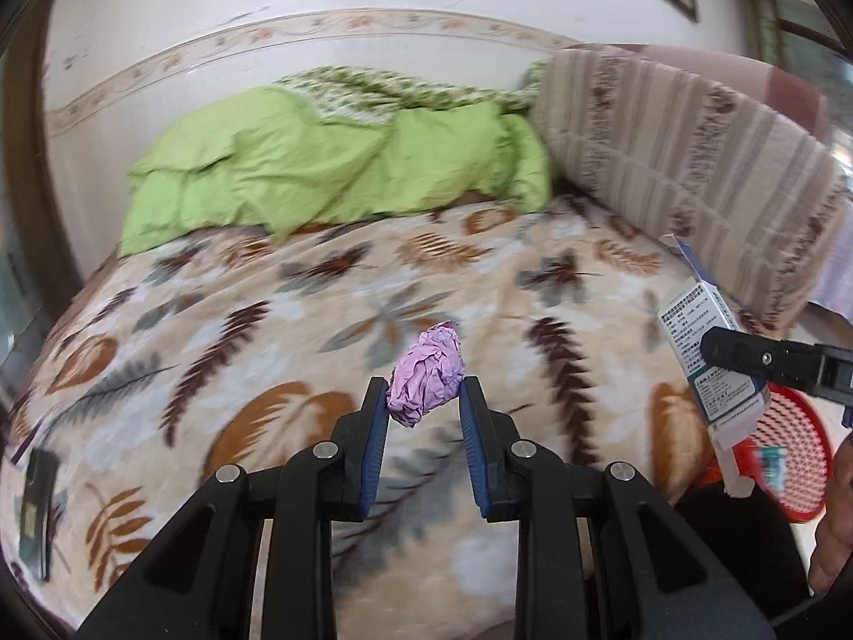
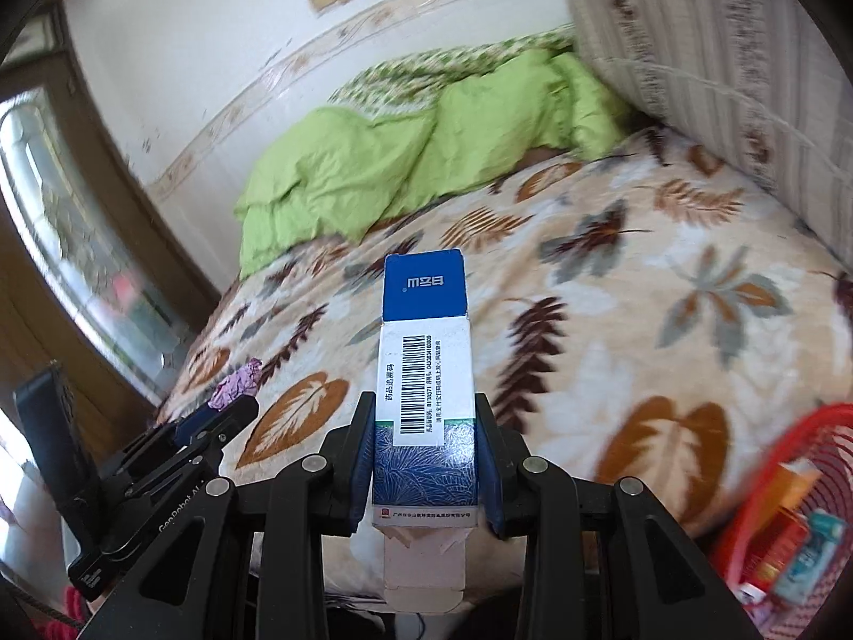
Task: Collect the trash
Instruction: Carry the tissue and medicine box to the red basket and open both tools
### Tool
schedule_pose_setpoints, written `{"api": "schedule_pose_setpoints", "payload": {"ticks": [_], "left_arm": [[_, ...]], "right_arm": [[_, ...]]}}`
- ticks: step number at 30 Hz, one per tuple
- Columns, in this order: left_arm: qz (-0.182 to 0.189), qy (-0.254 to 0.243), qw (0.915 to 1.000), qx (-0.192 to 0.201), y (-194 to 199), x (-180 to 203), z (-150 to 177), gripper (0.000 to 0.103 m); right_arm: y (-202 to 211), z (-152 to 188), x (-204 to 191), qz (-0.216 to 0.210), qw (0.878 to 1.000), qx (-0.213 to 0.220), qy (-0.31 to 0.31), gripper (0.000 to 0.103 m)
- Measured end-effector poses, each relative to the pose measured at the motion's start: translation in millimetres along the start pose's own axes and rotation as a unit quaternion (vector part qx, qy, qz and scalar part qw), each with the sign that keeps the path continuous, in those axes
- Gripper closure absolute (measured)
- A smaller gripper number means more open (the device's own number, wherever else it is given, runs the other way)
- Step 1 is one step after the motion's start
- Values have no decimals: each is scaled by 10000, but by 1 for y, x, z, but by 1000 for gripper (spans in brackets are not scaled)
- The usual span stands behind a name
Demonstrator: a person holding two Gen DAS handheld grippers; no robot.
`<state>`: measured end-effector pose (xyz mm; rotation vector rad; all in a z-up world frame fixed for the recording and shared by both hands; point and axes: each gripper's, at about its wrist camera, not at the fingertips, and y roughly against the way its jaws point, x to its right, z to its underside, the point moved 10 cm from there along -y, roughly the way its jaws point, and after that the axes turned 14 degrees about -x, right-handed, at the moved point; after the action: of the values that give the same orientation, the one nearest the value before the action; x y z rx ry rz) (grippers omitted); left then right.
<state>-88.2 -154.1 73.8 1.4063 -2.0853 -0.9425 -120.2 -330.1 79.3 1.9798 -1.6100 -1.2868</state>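
Observation:
My left gripper (image 1: 424, 389) is shut on a crumpled purple paper ball (image 1: 426, 373), held above the leaf-patterned bed blanket (image 1: 298, 309). In the right wrist view the same gripper (image 2: 234, 405) shows at the lower left with the purple paper ball (image 2: 237, 378) at its tip. My right gripper (image 2: 424, 416) is shut on a blue and white medicine box (image 2: 424, 368) with a barcode, its end flaps open. That medicine box (image 1: 703, 352) and the right gripper's fingers (image 1: 746, 354) appear at the right edge of the left wrist view.
A red mesh basket (image 2: 831, 426) with several packets in it sits at the right, also seen as a red basket (image 1: 794, 442). A green quilt (image 1: 330, 160) and a striped pillow (image 1: 682, 160) lie at the bed's far side. A dark phone (image 1: 37, 512) lies on the blanket.

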Motion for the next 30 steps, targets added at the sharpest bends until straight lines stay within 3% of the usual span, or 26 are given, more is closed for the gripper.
{"api": "schedule_pose_setpoints", "payload": {"ticks": [6,9,13,18,20,24,26,28,30], "left_arm": [[967,-781,9922,-24,10,106,-18,77],[1621,-1102,9804,-186,12,165,-21,77],[2468,-1365,9574,-619,10,235,-13,77],[2930,-1693,9341,-1134,-7,296,5,73],[2916,-1705,9331,-1239,-10,306,12,59],[2860,-1730,9359,-1109,-6,300,11,57],[2794,-1720,9394,-998,-2,292,7,54],[2736,-1690,9433,-829,5,280,1,46],[2577,-1681,9497,-588,15,266,-3,30]], "right_arm": [[84,13,94,568,9933,523,-865,67],[113,25,136,892,9861,634,-1250,67],[141,42,179,1157,9762,739,-1676,67],[149,56,214,1364,9672,619,-2051,63],[152,60,223,1530,9627,586,-2152,59],[162,61,223,1849,9592,645,-2041,45],[166,61,218,2021,9579,649,-1935,43],[172,59,210,2387,9510,688,-1841,42],[178,59,197,2890,9386,781,-1717,28]]}}
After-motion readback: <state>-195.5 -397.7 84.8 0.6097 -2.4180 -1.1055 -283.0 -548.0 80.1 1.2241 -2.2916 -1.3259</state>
